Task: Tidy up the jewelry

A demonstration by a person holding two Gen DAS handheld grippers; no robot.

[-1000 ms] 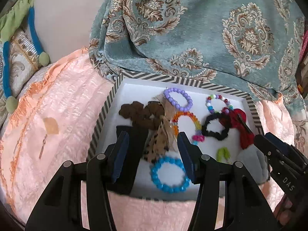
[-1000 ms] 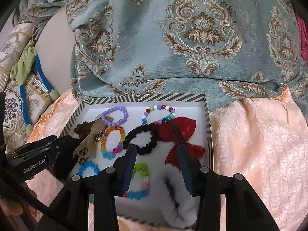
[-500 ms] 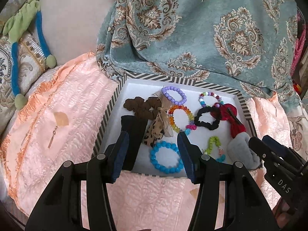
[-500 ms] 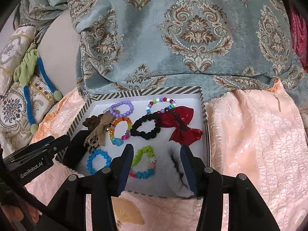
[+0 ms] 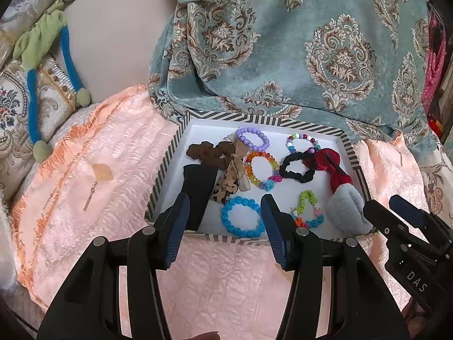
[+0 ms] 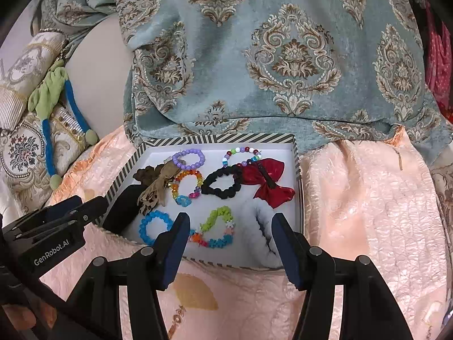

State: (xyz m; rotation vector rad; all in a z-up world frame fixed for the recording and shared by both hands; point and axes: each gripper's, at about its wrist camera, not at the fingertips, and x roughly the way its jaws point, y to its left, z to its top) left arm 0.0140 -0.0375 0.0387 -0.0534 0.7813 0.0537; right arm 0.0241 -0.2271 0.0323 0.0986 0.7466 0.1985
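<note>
A striped-rim box point(image 5: 165, 167) point(image 6: 297, 167) with a white floor lies on a peach quilt. It holds a blue bead bracelet point(image 5: 242, 221) point(image 6: 154, 226), a purple one point(image 5: 252, 138) point(image 6: 189, 158), a rainbow one point(image 5: 262, 173) point(image 6: 187, 185), a mixed-bead one point(image 5: 301, 142) point(image 6: 242, 154), a black scrunchie point(image 5: 297, 167) point(image 6: 222, 182), a red bow point(image 5: 334, 170) point(image 6: 267, 181), a green-and-blue charm bracelet point(image 5: 307, 209) point(image 6: 218, 228), a grey fluffy piece point(image 5: 346, 209) point(image 6: 262, 235), brown bows and a black item. My left gripper point(image 5: 223, 221) and right gripper point(image 6: 230, 235) are open and empty above the box's near edge.
A teal patterned blanket point(image 5: 283, 42) hangs behind the box. Embroidered cushions and a green-and-blue tassel cord point(image 5: 32, 85) lie at the left. The peach quilt point(image 5: 93, 184) spreads around the box; a small earring-like piece point(image 5: 89, 198) lies on it to the left.
Both grippers have drawn back and up from the box, so it looks smaller and farther. Both stay open and empty. The items in the box have not moved.
</note>
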